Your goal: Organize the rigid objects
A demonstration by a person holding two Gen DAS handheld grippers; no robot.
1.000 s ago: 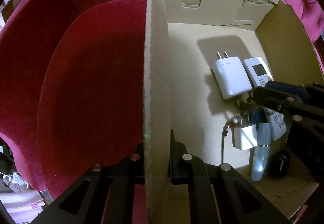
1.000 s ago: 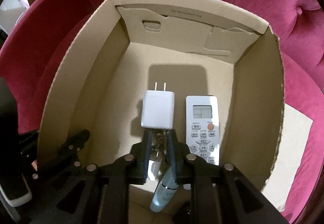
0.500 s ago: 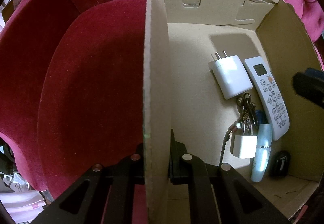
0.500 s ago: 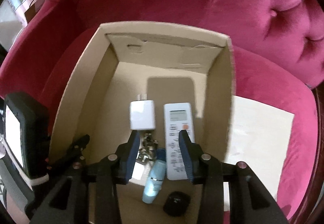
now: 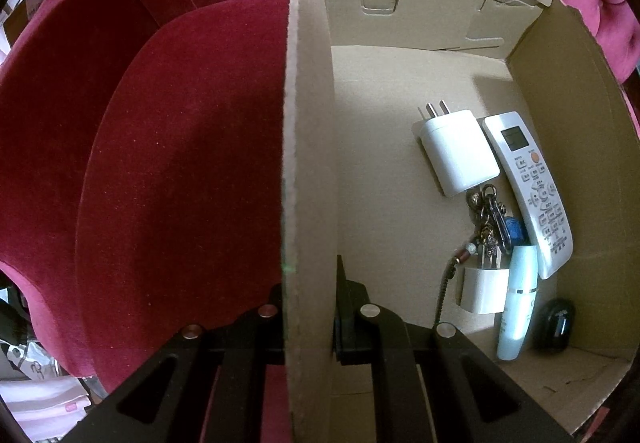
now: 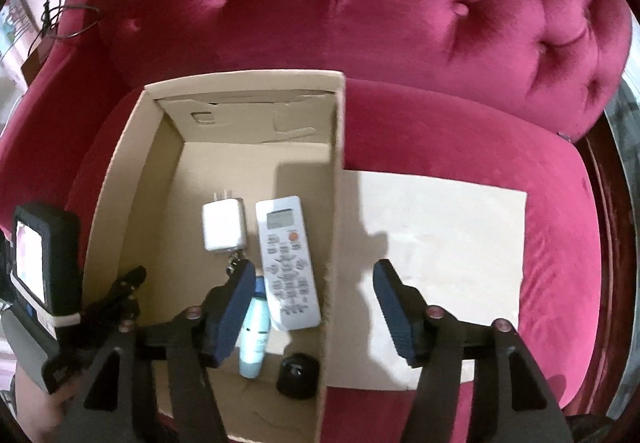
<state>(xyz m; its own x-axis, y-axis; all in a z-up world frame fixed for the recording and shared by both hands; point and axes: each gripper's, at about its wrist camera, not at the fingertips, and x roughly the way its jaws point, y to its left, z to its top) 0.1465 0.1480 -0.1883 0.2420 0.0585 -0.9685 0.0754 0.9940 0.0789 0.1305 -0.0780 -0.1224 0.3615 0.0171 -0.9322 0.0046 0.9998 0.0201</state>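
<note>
At the bottom centre of your left wrist view, your left claw (image 5: 310, 327) is clamped on the left wall of the open brown cardboard box (image 5: 306, 123), which sits on the crimson velvet sofa (image 5: 168, 163). Right of that wall, on the box floor, lie the white square plug charger (image 5: 458, 153), the white remote control (image 5: 532, 195), the keyring bunch (image 5: 490, 219), the pale blue bottle (image 5: 518, 303) and the small black fob (image 5: 558, 325). In your right wrist view, your right claw (image 6: 316, 307) is opening with nothing gripped, its blue pads (image 6: 236, 317) astride the box's right wall.

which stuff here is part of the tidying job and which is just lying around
Job: brown cardboard box; large white plug charger; white remote control; keyring bunch; pale blue tube; black round cap.
Lying about: crimson velvet sofa; beige flat sheet.
</note>
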